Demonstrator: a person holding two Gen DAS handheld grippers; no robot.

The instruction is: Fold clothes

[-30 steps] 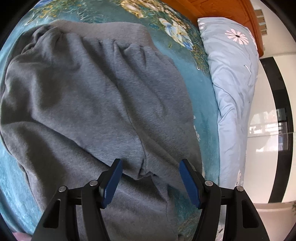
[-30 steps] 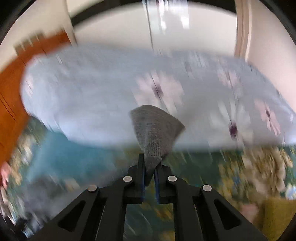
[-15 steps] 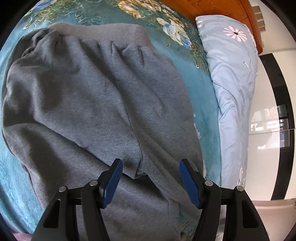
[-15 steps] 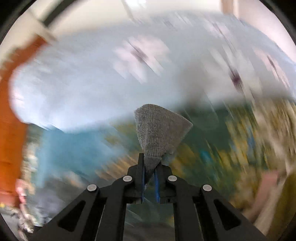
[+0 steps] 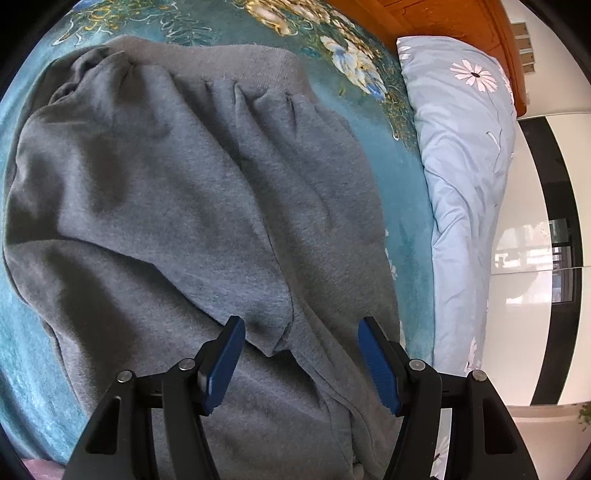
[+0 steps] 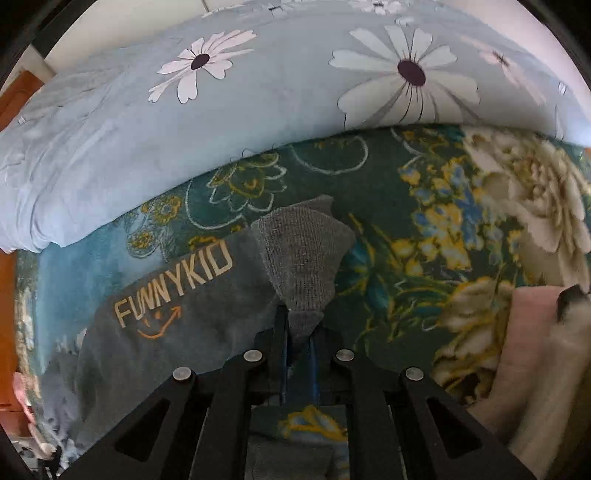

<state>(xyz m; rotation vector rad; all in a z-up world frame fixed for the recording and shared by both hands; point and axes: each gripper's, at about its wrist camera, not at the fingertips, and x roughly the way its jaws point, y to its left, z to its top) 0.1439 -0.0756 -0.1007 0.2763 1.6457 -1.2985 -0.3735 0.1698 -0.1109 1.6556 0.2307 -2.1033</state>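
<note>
Grey sweatpants lie spread on a teal floral bedspread, ribbed waistband at the far end. My left gripper is open and empty, hovering over the crotch and upper legs, blue pads apart. In the right wrist view my right gripper is shut on the ribbed cuff of a grey pant leg. That leg carries the print "FUNNYKID" and lies low over the bedspread.
A pale blue daisy-print pillow lies along the bed's right side, and shows across the top of the right wrist view. A wooden headboard stands beyond it. Pink and white cloth lies at the right.
My right gripper has swung down with the cuff from facing the pillow to low over the bedspread. The left gripper stays open and has barely shifted over the pants.
</note>
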